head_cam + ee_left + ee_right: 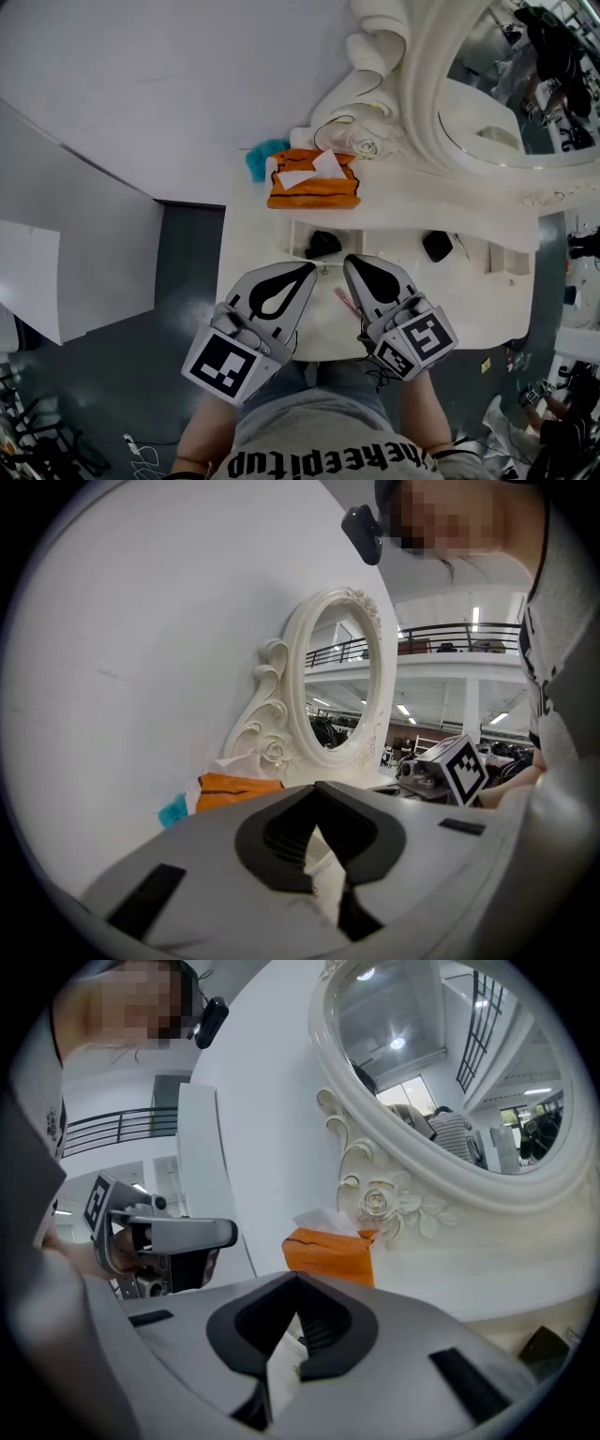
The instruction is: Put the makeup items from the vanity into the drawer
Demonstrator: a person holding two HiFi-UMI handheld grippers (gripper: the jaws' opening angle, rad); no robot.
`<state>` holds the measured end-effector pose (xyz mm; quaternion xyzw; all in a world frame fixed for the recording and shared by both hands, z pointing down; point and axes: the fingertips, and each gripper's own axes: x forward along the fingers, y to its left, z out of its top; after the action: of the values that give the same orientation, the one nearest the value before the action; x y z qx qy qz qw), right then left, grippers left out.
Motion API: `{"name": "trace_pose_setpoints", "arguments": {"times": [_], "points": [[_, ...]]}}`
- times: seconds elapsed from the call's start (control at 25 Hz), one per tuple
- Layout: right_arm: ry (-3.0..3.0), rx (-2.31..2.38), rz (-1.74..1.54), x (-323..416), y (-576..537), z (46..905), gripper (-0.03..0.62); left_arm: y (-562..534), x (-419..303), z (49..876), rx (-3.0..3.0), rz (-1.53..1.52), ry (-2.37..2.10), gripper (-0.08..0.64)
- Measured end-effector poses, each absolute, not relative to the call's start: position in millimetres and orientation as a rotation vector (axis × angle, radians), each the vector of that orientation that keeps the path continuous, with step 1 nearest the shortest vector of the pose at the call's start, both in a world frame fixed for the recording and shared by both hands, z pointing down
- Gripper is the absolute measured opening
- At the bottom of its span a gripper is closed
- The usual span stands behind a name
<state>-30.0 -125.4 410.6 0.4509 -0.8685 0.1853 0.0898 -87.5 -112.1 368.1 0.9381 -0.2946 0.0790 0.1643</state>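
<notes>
Two black makeup items sit in the recess under the mirror shelf of the white vanity. A thin pink stick lies on the vanity top between my grippers, partly hidden by the right one. My left gripper is shut with nothing in it, its tip just short of the nearer black item. My right gripper is also shut and holds nothing. The two tips are close together above the vanity top. I cannot make out a drawer.
An orange tissue box stands at the back left on the shelf, with a teal object behind it. The oval mirror in its carved white frame rises at the right. A white wall lies to the left and grey floor below.
</notes>
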Motion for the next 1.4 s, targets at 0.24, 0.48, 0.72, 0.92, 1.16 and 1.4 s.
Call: {"name": "trace_pose_setpoints", "arguments": {"times": [0.24,0.48,0.72,0.92,1.16,1.4], "points": [[-2.636,1.374,0.513,-19,-113,389,0.012,-105,-68,360,2.707,0.224,-0.788,0.021],[-2.639,1.438,0.481,-1,-100,372,0.012,-95,-43,351,2.758,0.216,-0.718,0.021],[-2.634,1.524,0.439,21,-84,355,0.012,-80,-16,343,2.789,0.211,-0.638,0.021],[-2.621,1.600,0.405,41,-71,344,0.012,-69,7,337,2.826,0.209,-0.564,0.021],[-2.596,1.689,0.370,63,-55,331,0.012,-53,36,328,2.866,0.201,-0.466,0.021],[-2.568,1.769,0.334,87,-38,319,0.012,-38,63,319,2.898,0.194,-0.383,0.021]]}}
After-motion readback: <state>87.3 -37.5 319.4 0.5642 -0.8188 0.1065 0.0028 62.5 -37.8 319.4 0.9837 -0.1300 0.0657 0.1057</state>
